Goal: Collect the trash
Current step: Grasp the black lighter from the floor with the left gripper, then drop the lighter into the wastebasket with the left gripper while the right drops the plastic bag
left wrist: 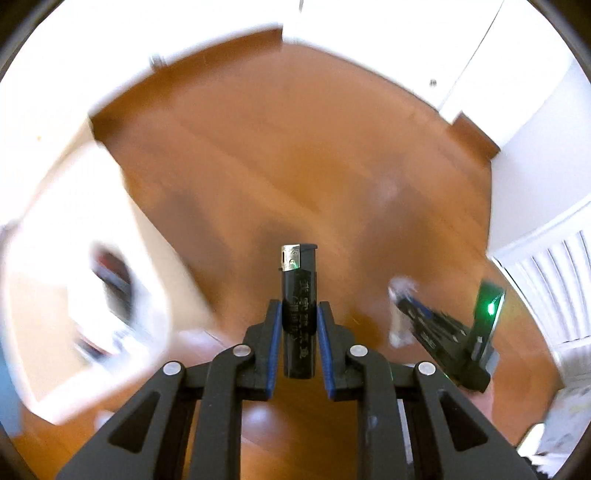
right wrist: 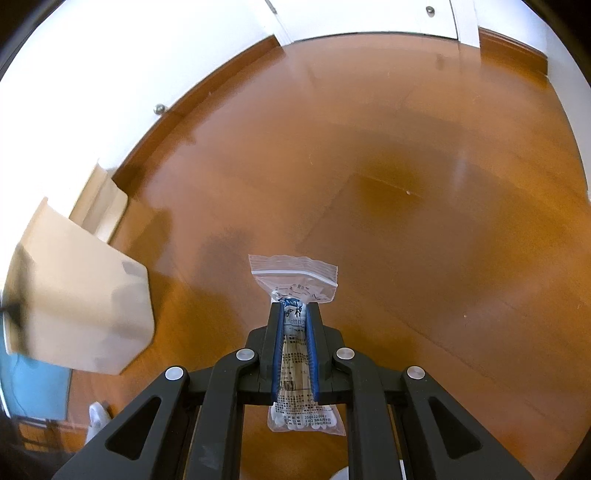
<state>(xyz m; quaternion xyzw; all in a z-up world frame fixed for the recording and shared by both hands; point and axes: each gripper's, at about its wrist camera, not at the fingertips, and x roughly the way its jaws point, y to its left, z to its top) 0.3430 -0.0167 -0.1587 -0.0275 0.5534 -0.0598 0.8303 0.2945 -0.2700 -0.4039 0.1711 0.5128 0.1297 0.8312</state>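
Observation:
My left gripper (left wrist: 298, 314) is shut on a black lighter (left wrist: 298, 314) with a silver cap, held upright above the wooden floor (left wrist: 258, 147). In the right wrist view my right gripper (right wrist: 294, 314) is shut on a clear zip bag of cotton swabs (right wrist: 295, 277), squeezed thin between the blue pads. The right gripper with its bag also shows in the left wrist view at lower right (left wrist: 424, 321), blurred. An open cardboard box (left wrist: 74, 277) sits at the left in the left wrist view, blurred, with dark and red items inside. The same box (right wrist: 85, 295) shows at the left of the right wrist view.
White walls and a door (right wrist: 369, 14) with brown skirting bound the far side of the floor. A white slatted panel (left wrist: 554, 288) stands at the right. A blue surface (right wrist: 37, 384) lies at the lower left beside the box.

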